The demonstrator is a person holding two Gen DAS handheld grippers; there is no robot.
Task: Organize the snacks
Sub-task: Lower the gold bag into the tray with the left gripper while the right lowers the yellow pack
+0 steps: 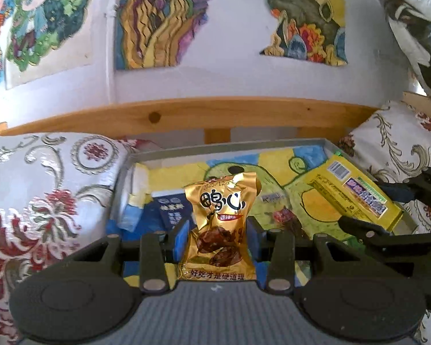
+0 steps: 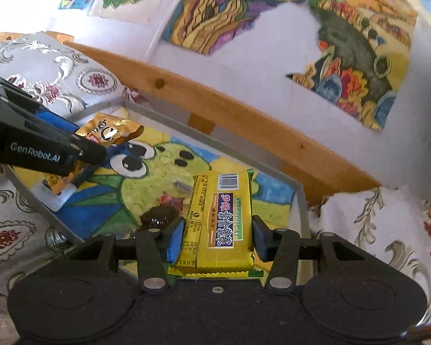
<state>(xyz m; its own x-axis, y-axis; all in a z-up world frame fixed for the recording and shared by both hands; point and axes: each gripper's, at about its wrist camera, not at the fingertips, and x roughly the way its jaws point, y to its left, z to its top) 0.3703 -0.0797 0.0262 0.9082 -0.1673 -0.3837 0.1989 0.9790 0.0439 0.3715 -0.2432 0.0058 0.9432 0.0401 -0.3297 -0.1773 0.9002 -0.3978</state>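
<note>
A gold snack packet point(image 1: 219, 230) with black characters stands upright between the blue pads of my left gripper point(image 1: 219, 230), which is shut on it above the painted tray point(image 1: 230, 143). A yellow biscuit pack point(image 2: 218, 224) with a barcode lies between the pads of my right gripper point(image 2: 218, 230), which is shut on its long sides over the tray's right part. In the left wrist view, that yellow pack point(image 1: 356, 192) hangs tilted at the right in the right gripper point(image 1: 370, 204). In the right wrist view, the left gripper point(image 2: 80, 138) reaches in from the left with the gold packet point(image 2: 109, 130).
The grey-rimmed tray point(image 2: 298, 198) rests on floral cushions point(image 1: 43, 201) beside a wooden rail point(image 1: 186, 115). Inside lie dark blue packets point(image 1: 172, 210), a white-blue box point(image 1: 135, 198), a small red sweet point(image 1: 284, 215) and a dark brown snack point(image 2: 158, 215). Paintings cover the wall behind.
</note>
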